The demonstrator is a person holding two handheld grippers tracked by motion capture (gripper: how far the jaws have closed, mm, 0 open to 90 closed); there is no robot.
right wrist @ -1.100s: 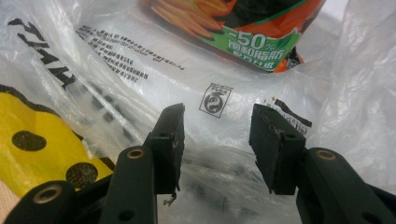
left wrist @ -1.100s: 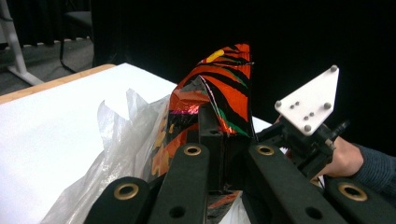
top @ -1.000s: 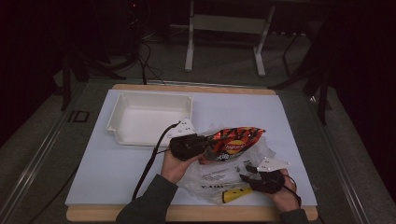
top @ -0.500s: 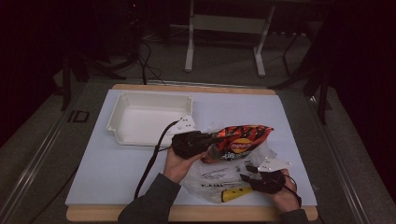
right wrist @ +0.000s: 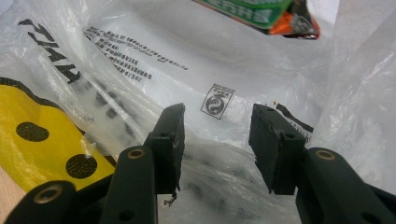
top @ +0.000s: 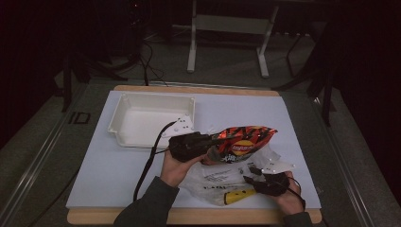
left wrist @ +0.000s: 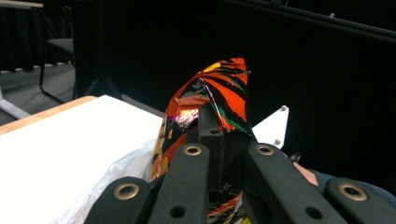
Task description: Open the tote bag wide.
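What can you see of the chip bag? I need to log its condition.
The chip bag is glossy foil, orange-red with black stripes and a yellow logo, crinkled but sealed-looking. It lies roughly level, raised above the white mat, its left end pinched in the shut left tool. Its lower edge sits at the mouth of the clear plastic bag. Whether they touch is unclear.

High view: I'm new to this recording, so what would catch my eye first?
The bright red-orange snack bag, shut in the left gripper near the table's middle. Below it a crumpled clear plastic bag, where the right gripper rests, jaws apart. A white tray sits behind.
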